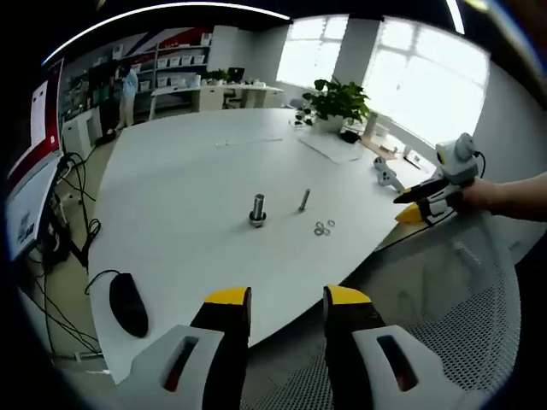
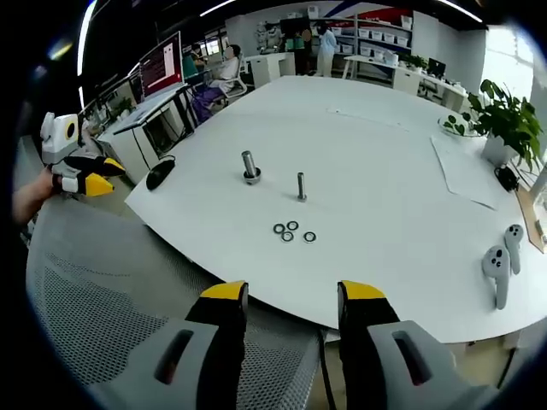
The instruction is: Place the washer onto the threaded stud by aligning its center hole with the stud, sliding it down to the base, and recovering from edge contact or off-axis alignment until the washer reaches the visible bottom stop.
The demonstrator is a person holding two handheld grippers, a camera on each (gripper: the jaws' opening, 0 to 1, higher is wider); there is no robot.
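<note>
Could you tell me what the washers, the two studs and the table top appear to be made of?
The washers look like bare metal: small grey rings with a dull shine. Both the thicker stud and the slimmer stud look like steel, silvery grey with bright highlights. The table top seems to be white laminate or painted board, smooth and matte; which one is unclear.

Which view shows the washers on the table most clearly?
The right gripper view: the washers lie nearer there and show as separate rings beside the stud. In the left gripper view the washers are a small, distant cluster, hard to count.
</note>
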